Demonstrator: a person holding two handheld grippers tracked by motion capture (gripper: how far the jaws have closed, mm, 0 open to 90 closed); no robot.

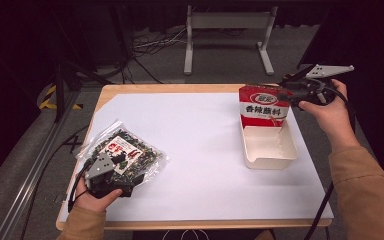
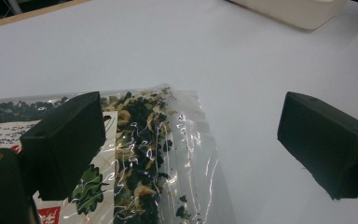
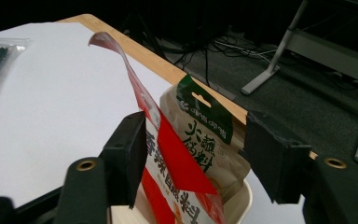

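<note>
- Our right tool (image 1: 286, 93) hovers at the far right of the tabletop (image 1: 205, 150), just above the far end of the bin (image 1: 270, 147).
- Its jaws stand released, spread wide, and in the right gripper view (image 3: 191, 158) the pads press on nothing.
- The red packet (image 1: 262, 106) stands upright in the bin, leaning on the far wall, with its top between those open jaws.
- In the right gripper view, the red packet (image 3: 168, 154) lies close against the left-hand jaw, and its top edge curls up and away past the jaw tips.
- A tan packet (image 3: 205, 130) with a green top stands just behind the red one, also between the jaws and nearer the right-hand one; we cannot tell whether it touches that pad.
- Our left tool (image 1: 111, 172) sits at the near left of the tabletop, over the near edge of the clear bag (image 1: 125, 150) of dark dried bits.
- Its jaws are released too, wide apart in the left gripper view (image 2: 191, 149).
- There, the clear bag (image 2: 140, 154) lies flat beneath the left-hand jaw and reaches into the gap; the right-hand jaw hangs over bare white tabletop (image 2: 261, 70).
- The bin's corner (image 2: 298, 11) shows far ahead of the left tool, well apart from it.
</note>
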